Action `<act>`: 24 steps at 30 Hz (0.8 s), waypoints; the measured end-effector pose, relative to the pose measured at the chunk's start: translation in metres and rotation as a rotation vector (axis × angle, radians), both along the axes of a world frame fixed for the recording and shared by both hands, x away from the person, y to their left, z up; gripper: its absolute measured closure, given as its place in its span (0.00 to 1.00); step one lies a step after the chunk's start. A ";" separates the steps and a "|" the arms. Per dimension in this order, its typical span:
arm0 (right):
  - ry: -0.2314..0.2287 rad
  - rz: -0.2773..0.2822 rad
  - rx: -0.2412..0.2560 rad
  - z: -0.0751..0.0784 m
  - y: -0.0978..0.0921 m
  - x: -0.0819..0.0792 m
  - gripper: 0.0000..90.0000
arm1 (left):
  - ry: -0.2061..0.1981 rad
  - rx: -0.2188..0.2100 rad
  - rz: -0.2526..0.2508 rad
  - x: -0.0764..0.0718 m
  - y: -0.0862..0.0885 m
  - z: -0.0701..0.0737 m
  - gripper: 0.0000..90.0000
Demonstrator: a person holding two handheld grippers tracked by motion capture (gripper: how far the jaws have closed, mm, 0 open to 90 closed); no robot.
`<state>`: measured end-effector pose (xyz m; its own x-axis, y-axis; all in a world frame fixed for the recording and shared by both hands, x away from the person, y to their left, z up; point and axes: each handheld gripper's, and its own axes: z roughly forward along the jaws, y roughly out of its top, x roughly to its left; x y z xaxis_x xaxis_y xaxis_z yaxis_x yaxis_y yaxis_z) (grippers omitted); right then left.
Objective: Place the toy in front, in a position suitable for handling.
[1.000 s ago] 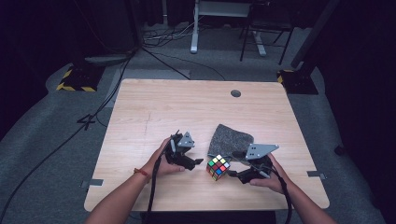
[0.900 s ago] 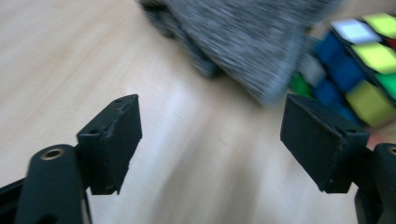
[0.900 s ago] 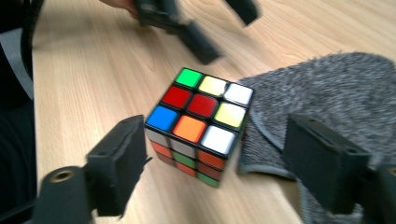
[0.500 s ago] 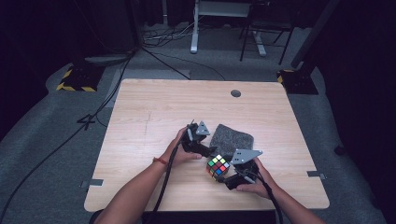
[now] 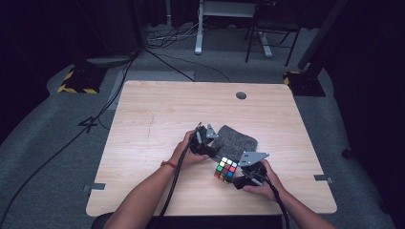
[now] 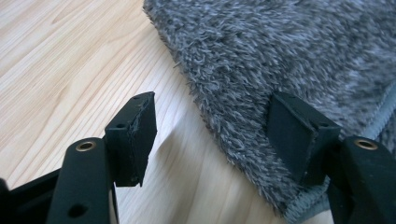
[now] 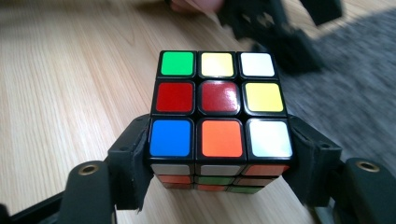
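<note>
Now the left tool [image 5: 206, 138] has slid over to the grey cloth [image 5: 234, 140], jaws apart around its edge, ready to pinch. The right tool [image 5: 237, 174] has moved in too, clamped on the cube [image 5: 226, 170], just above the tabletop [image 5: 157, 109].

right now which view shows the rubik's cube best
The right gripper view: the cube sits close up between the right gripper's jaws, top stickers readable. The high view shows it small beside the grey cloth.
</note>
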<state>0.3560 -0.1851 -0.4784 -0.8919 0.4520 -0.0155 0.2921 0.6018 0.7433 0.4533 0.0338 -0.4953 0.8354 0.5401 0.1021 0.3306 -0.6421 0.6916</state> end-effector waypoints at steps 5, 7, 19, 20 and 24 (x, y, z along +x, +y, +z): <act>0.008 0.020 -0.023 0.002 -0.023 0.000 0.37 | 0.002 0.040 0.024 -0.009 0.031 0.003 0.38; 0.008 0.024 -0.034 0.003 -0.031 0.000 0.37 | 0.013 0.066 0.022 -0.014 0.044 0.006 0.38; 0.017 -0.038 -0.029 0.003 -0.067 0.019 0.37 | 0.088 0.067 -0.020 -0.057 0.092 0.007 0.35; 0.015 -0.038 -0.029 0.003 -0.067 0.021 0.37 | 0.090 0.058 -0.029 -0.063 0.096 0.007 0.33; 0.008 -0.044 -0.044 0.004 -0.066 0.029 0.37 | 0.021 -0.003 -0.047 -0.075 0.101 0.017 0.26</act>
<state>0.3847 -0.2512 -0.4742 -0.8715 0.4895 -0.0294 0.3244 0.6203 0.7141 0.3778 0.1352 -0.4778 0.8620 0.5002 0.0828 0.3143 -0.6554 0.6868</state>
